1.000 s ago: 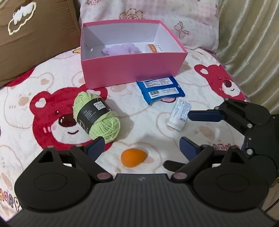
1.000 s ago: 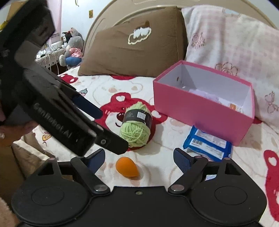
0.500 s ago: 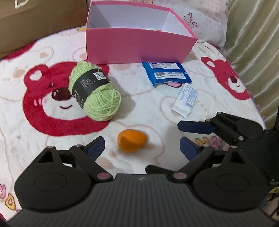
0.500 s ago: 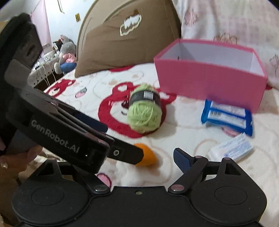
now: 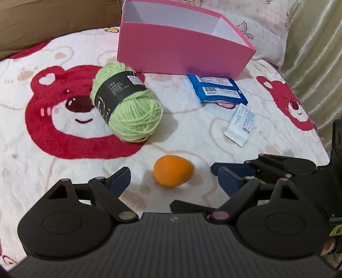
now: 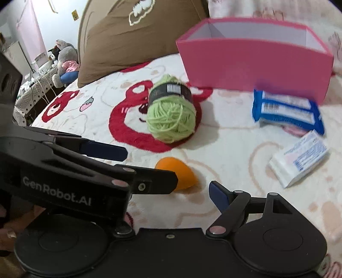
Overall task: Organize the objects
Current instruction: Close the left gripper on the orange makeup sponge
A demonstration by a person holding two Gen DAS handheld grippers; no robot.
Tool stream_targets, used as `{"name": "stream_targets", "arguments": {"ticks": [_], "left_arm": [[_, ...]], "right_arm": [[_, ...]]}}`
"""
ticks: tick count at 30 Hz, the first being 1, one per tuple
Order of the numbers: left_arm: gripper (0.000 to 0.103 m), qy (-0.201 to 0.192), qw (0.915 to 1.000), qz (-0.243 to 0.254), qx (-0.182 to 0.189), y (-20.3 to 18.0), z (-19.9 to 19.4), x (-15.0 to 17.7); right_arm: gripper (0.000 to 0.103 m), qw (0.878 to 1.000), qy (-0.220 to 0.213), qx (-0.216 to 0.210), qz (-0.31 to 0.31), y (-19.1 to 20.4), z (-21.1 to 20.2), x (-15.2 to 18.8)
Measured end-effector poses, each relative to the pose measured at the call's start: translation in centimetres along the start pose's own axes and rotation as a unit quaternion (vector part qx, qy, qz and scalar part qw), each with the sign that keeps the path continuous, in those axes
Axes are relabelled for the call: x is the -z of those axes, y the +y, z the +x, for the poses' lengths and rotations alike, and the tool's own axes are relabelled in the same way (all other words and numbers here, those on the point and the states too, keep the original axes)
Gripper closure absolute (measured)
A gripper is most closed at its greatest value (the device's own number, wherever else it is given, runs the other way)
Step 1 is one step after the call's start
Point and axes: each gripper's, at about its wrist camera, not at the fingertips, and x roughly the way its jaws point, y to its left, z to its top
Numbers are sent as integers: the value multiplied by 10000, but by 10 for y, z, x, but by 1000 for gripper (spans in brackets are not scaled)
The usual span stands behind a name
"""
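An orange egg-shaped sponge lies on the bear-print blanket. My left gripper straddles it low over the blanket. Its jaws are closing, and both pads stand clear of the sponge. My right gripper comes in from the right and crosses the left one, jaws also closing and empty. In the right wrist view the left gripper covers part of the sponge and the right gripper's left finger. A green yarn ball lies behind the sponge, in front of the pink box.
A blue packet and a white sachet lie right of the yarn. A brown pillow and a pink pillow back the box. Curtain borders the right side. Plush toys sit beyond the bed's left edge.
Both grippers have sunk toward the blanket and closer to the sponge, which now sits between the left fingers. Both pairs of jaws have narrowed a little. The left gripper now overlaps the sponge in the right view.
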Motion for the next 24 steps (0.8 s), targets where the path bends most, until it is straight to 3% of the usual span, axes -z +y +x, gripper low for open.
{"name": "stream_targets", "arguments": {"ticks": [2, 7, 12, 16, 23, 24], "left_arm": [[33, 79, 9999, -54, 56, 3, 6, 1], [40, 116, 9995, -245, 134, 7, 21, 2], [50, 113, 9990, -383, 212, 13, 26, 4], [66, 120, 9982, -459, 365, 18, 29, 5], [68, 48, 9984, -432, 355, 17, 28, 6], [68, 49, 9985, -423, 352, 17, 28, 6]], "right_arm": [[21, 10000, 32, -73, 21, 0, 3, 1], [40, 9987, 57, -358, 354, -4, 9, 0], [40, 9988, 80, -199, 447, -3, 17, 0], [40, 9979, 178, -63, 612, -10, 23, 1], [39, 9984, 147, 30, 541, -8, 25, 1], [44, 9987, 124, 9, 489, -7, 24, 1]]}}
